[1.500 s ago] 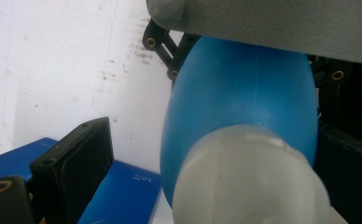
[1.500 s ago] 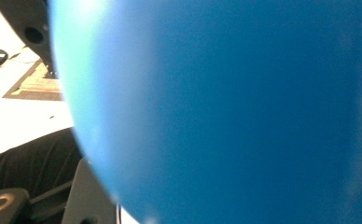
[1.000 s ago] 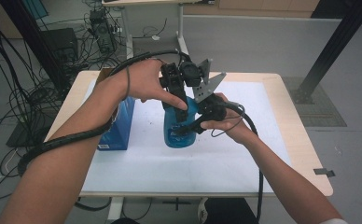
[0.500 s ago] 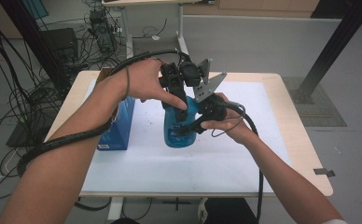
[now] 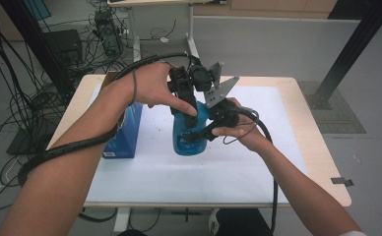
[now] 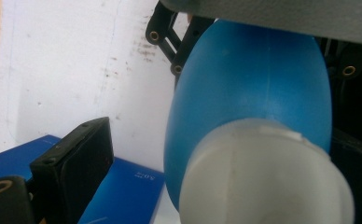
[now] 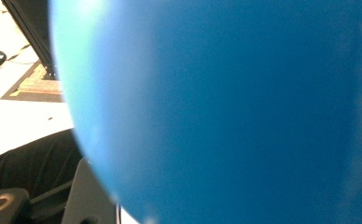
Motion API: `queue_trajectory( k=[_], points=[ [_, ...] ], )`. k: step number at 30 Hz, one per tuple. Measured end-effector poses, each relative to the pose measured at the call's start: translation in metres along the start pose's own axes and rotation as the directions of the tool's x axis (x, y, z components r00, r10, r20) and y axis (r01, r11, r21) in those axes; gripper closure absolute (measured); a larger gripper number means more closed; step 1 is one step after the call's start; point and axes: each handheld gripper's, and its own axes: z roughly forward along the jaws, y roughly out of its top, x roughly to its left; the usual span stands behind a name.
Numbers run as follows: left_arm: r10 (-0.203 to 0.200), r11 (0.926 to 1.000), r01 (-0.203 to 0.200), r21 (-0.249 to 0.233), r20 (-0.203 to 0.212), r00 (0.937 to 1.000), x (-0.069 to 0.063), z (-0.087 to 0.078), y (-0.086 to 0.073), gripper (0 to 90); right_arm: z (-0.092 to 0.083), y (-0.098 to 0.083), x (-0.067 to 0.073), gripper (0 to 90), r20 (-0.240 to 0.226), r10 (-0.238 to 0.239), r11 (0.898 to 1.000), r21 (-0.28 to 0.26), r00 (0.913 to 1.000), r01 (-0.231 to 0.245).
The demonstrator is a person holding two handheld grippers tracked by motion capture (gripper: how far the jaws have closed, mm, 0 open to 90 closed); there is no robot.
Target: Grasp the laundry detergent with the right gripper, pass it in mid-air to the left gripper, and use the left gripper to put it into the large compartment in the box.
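A blue bottle (image 5: 186,141) stands upright on the white mat (image 5: 179,187) at mid-table. My right gripper (image 5: 201,129) comes in from the right and is shut on the bottle's body (image 7: 216,112), which looms close in the right gripper view. My left gripper (image 5: 191,112) points down over the bottle's top. In the left gripper view the white cap (image 6: 263,182) sits between the jaws. The left finger (image 6: 74,168) stands clear of the cap with a gap; the other finger is lost in the dark at the right.
A dark blue box (image 5: 126,129) stands just left of the bottle, close under the left forearm. The wooden table (image 5: 317,147) ends a short way right of the mat. Cables and equipment lie on the floor beyond the table's far left.
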Motion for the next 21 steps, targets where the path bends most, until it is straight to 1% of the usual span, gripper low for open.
queue_trajectory(
  k=[12, 16, 17, 20, 21],
  points=[
    [0.005, 1.0, -0.005, 0.0, 0.001, 1.0, -0.0001, 0.0001, 0.0009, 6.0, -0.0002, 0.0, -0.0002, 43.4, 0.004, -0.002, 1.0, -0.001, 1.0, 0.002],
    [0.006, 1.0, -0.006, 0.001, -0.002, 1.0, -0.0002, -0.0006, 0.0013, 6.1, -0.0006, -0.0002, 0.0001, 43.4, 0.0, 0.008, 1.0, -0.002, 1.0, -0.008],
    [0.004, 1.0, -0.004, 0.003, -0.003, 1.0, -0.0003, -0.0008, 0.0013, 6.1, -0.0007, -0.0005, -0.0011, 43.4, 0.008, -0.005, 1.0, 0.002, 1.0, 0.005],
    [0.002, 1.0, -0.002, -0.005, -0.004, 1.0, -0.0004, -0.0009, 0.0009, 6.2, -0.0007, -0.0006, -0.0012, 43.4, 0.009, -0.002, 1.0, 0.003, 1.0, 0.002],
    [0.003, 1.0, -0.003, -0.004, -0.005, 1.0, -0.0004, -0.0011, 0.0008, 6.2, -0.0006, -0.0004, -0.0002, 43.5, 0.0, 0.012, 1.0, -0.001, 0.9999, -0.012]
  ],
)
